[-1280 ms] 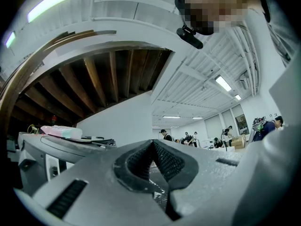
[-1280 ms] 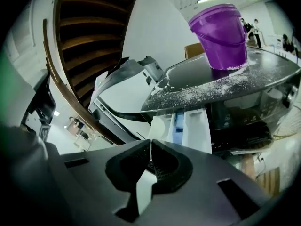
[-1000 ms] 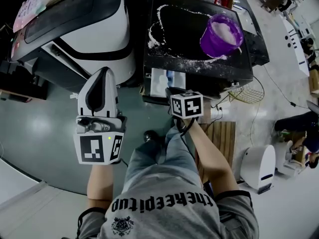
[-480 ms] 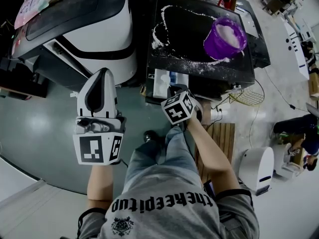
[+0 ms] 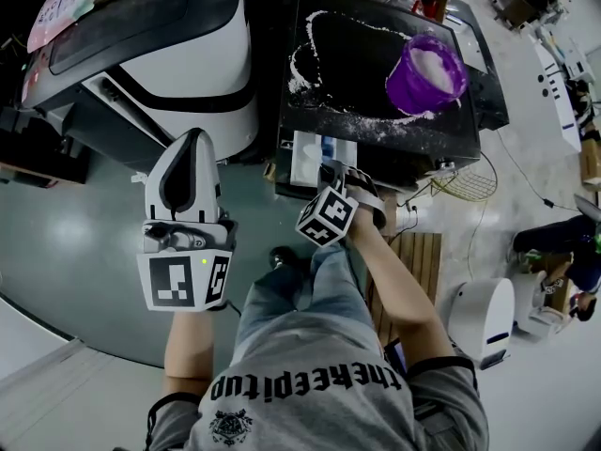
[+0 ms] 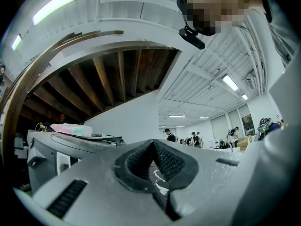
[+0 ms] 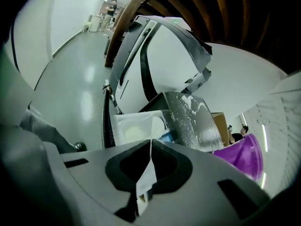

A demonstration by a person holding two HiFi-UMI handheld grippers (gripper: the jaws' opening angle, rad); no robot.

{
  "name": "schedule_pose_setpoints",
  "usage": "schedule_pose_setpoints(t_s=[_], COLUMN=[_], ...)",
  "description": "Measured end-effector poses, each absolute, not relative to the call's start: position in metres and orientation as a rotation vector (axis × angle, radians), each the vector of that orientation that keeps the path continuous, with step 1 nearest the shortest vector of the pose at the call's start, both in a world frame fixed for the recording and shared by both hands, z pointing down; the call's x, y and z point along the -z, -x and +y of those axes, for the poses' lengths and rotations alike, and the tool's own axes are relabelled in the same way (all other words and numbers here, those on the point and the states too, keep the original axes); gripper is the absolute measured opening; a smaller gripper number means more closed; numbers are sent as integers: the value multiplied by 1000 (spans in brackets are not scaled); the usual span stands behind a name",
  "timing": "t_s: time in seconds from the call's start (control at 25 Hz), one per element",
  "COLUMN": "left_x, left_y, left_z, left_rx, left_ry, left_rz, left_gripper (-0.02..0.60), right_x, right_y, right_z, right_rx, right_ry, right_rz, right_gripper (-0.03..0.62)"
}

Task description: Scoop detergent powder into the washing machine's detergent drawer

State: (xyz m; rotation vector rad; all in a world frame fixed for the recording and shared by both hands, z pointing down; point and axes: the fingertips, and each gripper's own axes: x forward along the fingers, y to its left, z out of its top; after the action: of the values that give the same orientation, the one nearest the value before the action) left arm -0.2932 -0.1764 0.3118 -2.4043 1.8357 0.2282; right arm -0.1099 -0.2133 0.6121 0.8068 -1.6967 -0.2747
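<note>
My right gripper (image 5: pixel 331 171) points at the white detergent drawer (image 5: pixel 311 154), which sticks out of the front of a black-topped machine (image 5: pixel 349 56). In the right gripper view the jaws (image 7: pixel 149 160) are shut on a thin white scoop handle (image 7: pixel 146 173), with the drawer (image 7: pixel 134 128) just beyond. A purple tub (image 5: pixel 424 69) of white powder stands on the black top at the right, and the tub (image 7: pixel 242 157) also shows in the right gripper view. Spilled powder rings the top. My left gripper (image 5: pixel 192 139) is held upright to the left, shut, nothing between its pads (image 6: pixel 165 163).
A white and black washing machine (image 5: pixel 160 45) stands at the left with a pale packet (image 5: pixel 56 7) on top. Right of my legs lie a wire basket (image 5: pixel 470 172), a wooden pallet (image 5: pixel 423 252) and a white appliance (image 5: pixel 484 313).
My right gripper has rolled over to one side and moved a little left and toward the drawer. The left gripper has stayed still.
</note>
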Motion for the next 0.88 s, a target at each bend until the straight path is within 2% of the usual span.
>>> schedule_pose_setpoints(t_s=[0.52,0.88], left_x=[-312,-310], left_y=[299,301], left_z=[-172,-168], left_rx=[-244,-254], left_ry=[2411,2409], left_rz=[1837,1832], left_gripper=[3,3], right_x=[-608,-604], right_y=[109,112], right_z=[-213,-212], right_rx=[617,698], right_ry=[-641,-582], right_rz=[-1527,-1510], right_gripper=[6,6])
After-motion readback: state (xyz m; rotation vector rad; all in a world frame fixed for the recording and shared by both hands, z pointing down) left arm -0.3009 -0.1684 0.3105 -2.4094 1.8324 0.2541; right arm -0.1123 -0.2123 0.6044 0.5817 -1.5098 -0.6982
